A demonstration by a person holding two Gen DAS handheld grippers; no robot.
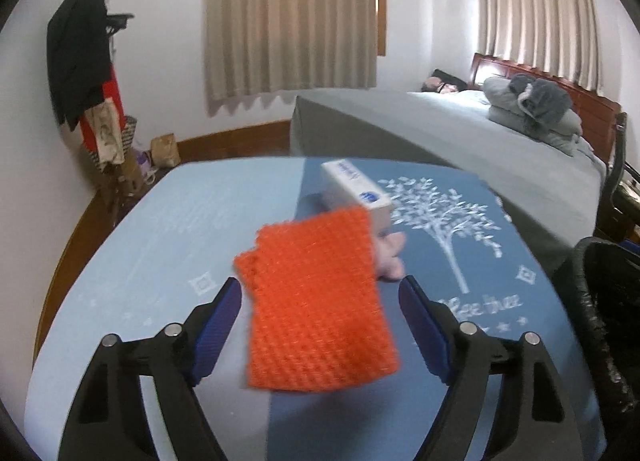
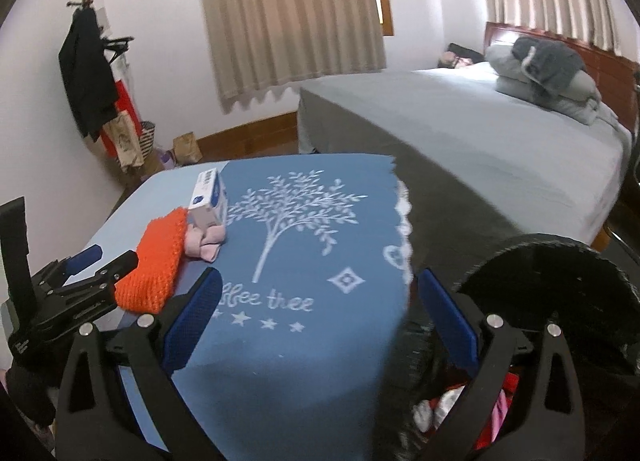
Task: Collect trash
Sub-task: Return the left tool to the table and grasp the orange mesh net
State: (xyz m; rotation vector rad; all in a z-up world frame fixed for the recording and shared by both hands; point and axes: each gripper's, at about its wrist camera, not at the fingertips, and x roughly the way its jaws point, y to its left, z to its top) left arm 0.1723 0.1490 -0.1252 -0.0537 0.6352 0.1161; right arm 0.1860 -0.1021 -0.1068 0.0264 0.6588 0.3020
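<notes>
Left gripper jaws spread wide, blue ribbed pads on black linkage arms. Orange mesh piece sits between the pads, coarse open-weave netting, roughly rectangular with a ragged upper-left corner. Pads show a gap on both sides, so no contact seen. From the right wrist view the same mesh reads as a soft bunched lump lying on the table, just ahead of the left gripper's fingers.

Behind the mesh: a small white carton with blue print, a long box shape, lying on its side. A crumpled pink wad (tissue or thin fabric, can't tell which) sits against the carton's near end, touching the mesh edge.

All three rest on a table covered by a blue cloth, flat woven look, white tree motif plus stars and diamonds.

Right gripper also wide open, holding nothing, hovering over the cloth's near right part. Black trash bin at the table's right edge, round rim with a crinkly black liner, mixed red, white and pink scraps visible inside.

Background: grey bed, beige pleated curtains.
</notes>
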